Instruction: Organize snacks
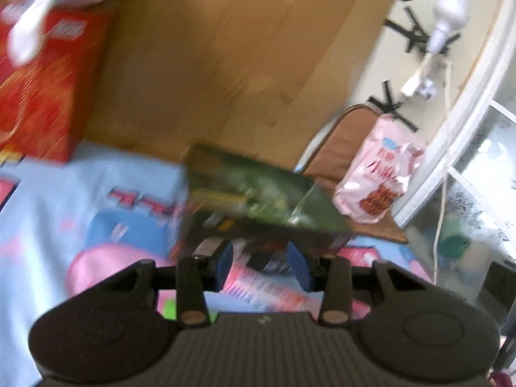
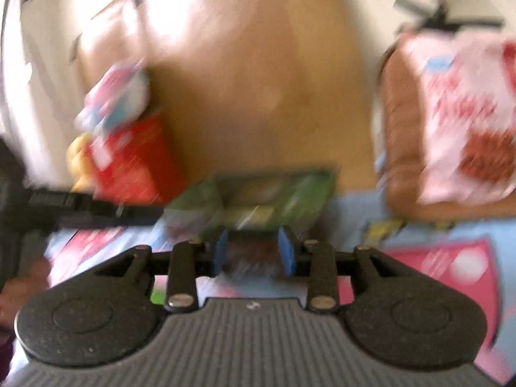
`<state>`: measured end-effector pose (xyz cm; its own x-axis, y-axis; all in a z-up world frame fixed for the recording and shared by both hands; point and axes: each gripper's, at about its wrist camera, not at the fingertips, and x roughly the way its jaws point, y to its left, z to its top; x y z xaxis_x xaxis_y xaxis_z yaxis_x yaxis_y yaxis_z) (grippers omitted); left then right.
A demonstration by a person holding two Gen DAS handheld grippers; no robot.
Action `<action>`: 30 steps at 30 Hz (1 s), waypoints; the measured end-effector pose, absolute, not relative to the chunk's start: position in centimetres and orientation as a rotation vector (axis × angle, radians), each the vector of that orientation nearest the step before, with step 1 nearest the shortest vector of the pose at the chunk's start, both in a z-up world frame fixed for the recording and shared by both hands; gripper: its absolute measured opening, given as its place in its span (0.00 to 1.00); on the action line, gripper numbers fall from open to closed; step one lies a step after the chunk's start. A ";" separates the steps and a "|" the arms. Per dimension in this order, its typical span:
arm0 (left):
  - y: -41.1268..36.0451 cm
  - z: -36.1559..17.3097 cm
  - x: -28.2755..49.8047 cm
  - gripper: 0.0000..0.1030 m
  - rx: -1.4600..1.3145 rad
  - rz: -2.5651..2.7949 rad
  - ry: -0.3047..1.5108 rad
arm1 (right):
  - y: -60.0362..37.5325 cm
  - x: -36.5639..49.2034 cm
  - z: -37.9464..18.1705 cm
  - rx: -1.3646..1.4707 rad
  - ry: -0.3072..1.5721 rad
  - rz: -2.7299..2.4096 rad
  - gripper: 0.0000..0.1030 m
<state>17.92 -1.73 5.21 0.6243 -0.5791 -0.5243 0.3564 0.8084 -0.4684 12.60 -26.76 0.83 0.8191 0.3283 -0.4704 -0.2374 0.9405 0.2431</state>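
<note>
Both views are motion-blurred. My left gripper [image 1: 260,266] is shut on a dark green snack box [image 1: 258,193], held above the cartoon bedsheet [image 1: 64,213]. My right gripper [image 2: 254,253] is shut on the near end of a green snack box [image 2: 258,200], apparently the same box. A red snack box [image 1: 42,90] stands at the left against a brown board; it also shows in the right wrist view [image 2: 135,161] with a white-blue-pink packet [image 2: 116,96] on top. A pink snack bag [image 1: 377,174] leans on a brown cushion at the right, also seen in the right wrist view [image 2: 464,113].
A brown headboard [image 1: 225,48] rises behind the snacks. A brown cushion [image 2: 400,129] sits at the right. A white lamp [image 1: 448,13] and cord hang on the wall at the far right. My left gripper's arm [image 2: 80,209] crosses the right wrist view's left side.
</note>
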 end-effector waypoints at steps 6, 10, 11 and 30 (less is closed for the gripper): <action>0.3 2.3 17.2 0.37 -0.430 -0.504 0.819 | -21.8 14.3 -1.6 -0.095 0.623 0.257 0.40; 1.0 2.1 16.5 0.37 -0.440 -0.490 0.824 | -22.0 15.2 -2.3 -0.149 0.641 0.274 0.39; 1.2 2.2 16.4 0.37 -0.438 -0.485 0.821 | -22.3 15.1 -2.2 -0.146 0.644 0.286 0.36; -2.6 4.0 15.2 0.41 -0.366 -0.513 0.797 | -23.7 12.2 -2.2 -0.125 0.620 0.275 0.39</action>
